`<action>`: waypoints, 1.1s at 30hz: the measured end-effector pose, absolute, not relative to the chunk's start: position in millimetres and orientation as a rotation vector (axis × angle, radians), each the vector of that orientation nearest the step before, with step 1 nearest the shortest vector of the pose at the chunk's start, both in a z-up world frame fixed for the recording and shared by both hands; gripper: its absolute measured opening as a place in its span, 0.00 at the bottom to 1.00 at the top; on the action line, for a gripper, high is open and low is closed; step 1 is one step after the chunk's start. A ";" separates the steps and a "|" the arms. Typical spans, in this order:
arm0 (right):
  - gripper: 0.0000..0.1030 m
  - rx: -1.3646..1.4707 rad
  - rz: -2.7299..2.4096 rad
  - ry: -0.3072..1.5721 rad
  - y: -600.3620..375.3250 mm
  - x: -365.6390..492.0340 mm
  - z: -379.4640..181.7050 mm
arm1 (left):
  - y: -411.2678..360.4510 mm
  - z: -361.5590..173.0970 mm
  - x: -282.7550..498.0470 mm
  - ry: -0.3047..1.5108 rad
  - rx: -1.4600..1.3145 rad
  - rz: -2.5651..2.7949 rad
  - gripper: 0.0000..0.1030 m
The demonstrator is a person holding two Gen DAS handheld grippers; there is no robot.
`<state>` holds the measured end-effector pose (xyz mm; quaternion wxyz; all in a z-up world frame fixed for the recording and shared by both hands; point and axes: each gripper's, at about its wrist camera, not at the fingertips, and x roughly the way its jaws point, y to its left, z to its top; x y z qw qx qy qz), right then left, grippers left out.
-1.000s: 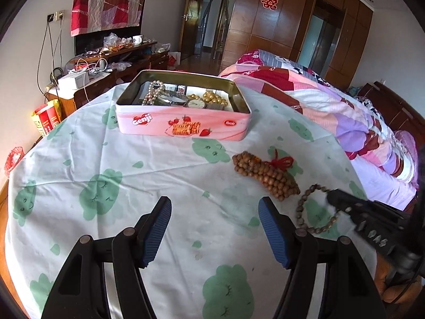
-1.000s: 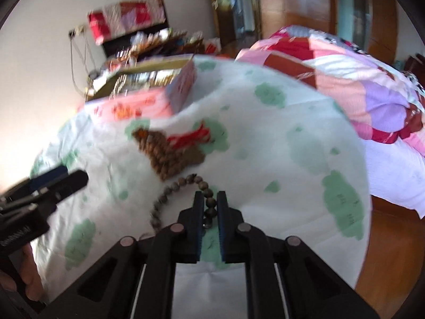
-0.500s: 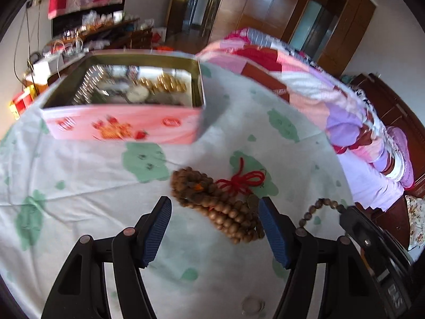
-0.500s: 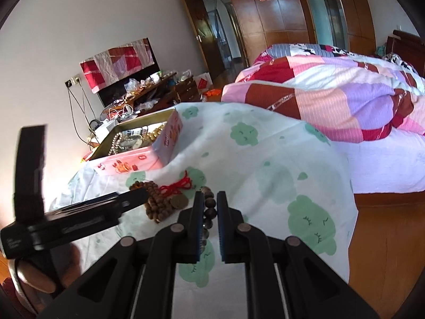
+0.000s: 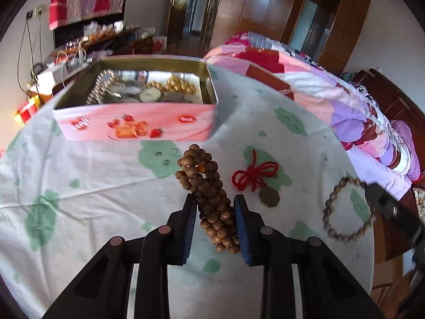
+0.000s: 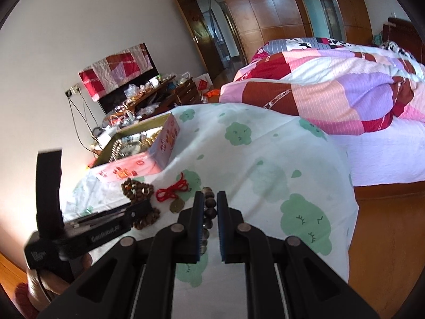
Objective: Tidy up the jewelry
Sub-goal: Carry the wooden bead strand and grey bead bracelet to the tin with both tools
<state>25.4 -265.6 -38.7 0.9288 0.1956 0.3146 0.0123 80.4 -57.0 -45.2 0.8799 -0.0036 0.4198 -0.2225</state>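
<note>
A long strand of brown wooden beads [image 5: 204, 183] lies bunched on the cloth, with a red knotted cord [image 5: 252, 174] and a brass coin [image 5: 268, 196] beside it. My left gripper [image 5: 215, 204] has its jaws closed on the bunch. My right gripper [image 6: 209, 204] is shut on a dark bead bracelet [image 6: 208, 203], seen as a ring [image 5: 342, 212] in the left wrist view. An open pink tin [image 5: 135, 126] behind holds several pieces of jewelry.
The round table carries a white cloth with green prints [image 5: 79, 212]. A bed with a patchwork quilt [image 6: 332, 85] stands to the right. A cluttered sideboard [image 5: 101, 40] lines the far wall. The table edge drops to a wooden floor [image 6: 385, 239].
My left gripper moved forward and its jaws closed from wide open onto the brown bead bunch. My right gripper stayed shut on the dark bracelet.
</note>
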 end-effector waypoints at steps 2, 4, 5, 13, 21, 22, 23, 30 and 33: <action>0.12 0.417 0.038 0.631 -268.4 23.9 -33.5 | -48.2 -38.9 74.4 0.845 -0.011 -0.465 0.28; 0.12 0.436 0.051 0.621 -269.5 23.9 -29.1 | -43.4 -34.2 72.0 0.825 -0.015 -0.462 0.28; 0.12 0.448 0.060 0.617 -269.9 24.1 -26.8 | -39.4 -30.7 70.2 0.809 -0.018 -0.462 0.28; 0.12 0.433 0.106 0.583 -253.9 33.3 -4.4 | -20.5 -10.4 69.4 0.727 -0.056 -0.460 0.28; 0.12 0.371 0.151 0.556 -227.7 56.8 14.4 | -8.9 -9.7 81.9 0.719 -0.043 -0.399 0.28; 0.12 0.367 0.155 0.555 -225.8 59.0 15.0 | -7.8 -10.1 83.4 0.720 -0.042 -0.392 0.28; 0.12 0.363 0.161 0.556 -223.1 62.1 15.7 | -6.1 -11.0 85.6 0.722 -0.041 -0.384 0.28; 0.12 0.355 0.173 0.574 -215.2 77.9 12.7 | 1.4 -13.3 91.3 0.724 -0.032 -0.340 0.28; 0.12 0.352 0.176 0.583 -209.9 82.3 10.7 | 7.3 -13.7 92.9 0.725 -0.036 -0.326 0.28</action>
